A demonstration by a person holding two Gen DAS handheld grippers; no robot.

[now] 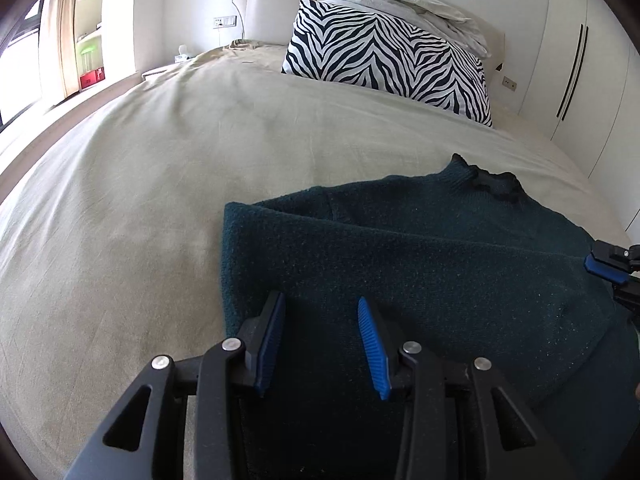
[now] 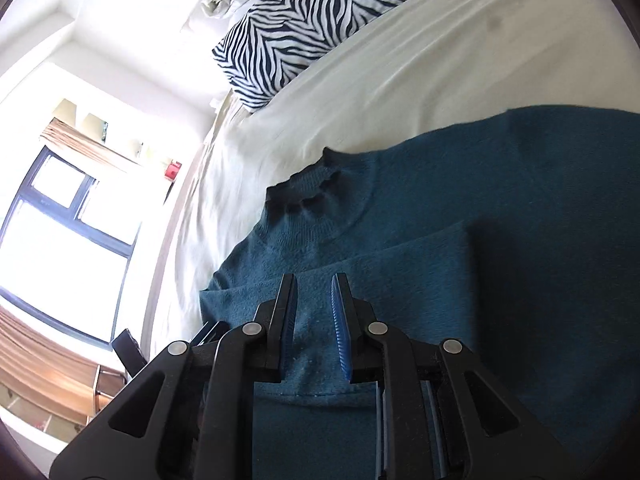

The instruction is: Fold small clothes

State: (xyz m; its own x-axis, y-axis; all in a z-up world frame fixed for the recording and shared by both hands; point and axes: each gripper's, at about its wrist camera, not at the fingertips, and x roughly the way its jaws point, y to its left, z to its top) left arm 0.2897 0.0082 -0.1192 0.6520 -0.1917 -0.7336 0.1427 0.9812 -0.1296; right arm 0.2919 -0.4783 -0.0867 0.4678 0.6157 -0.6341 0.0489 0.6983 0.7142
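Sweater [image 1: 420, 248] on bed [image 1: 160, 184], sleeve folded; left gripper [image 1: 320, 340] part-open, right gripper [image 2: 314, 320] narrowly open, neither gripping; next: grasp hem.

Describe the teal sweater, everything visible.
The sweater is a dark teal, fuzzy-looking knit with a short ribbed, wavy-edged collar. It lies flat on the beige bedsheet, partly folded, with a sleeve or side panel laid across the body, collar toward the zebra pillow. The left gripper hovers open over its near edge. The right gripper has its jaws slightly apart over the folded layer; whether the pads touch the fabric is unclear.
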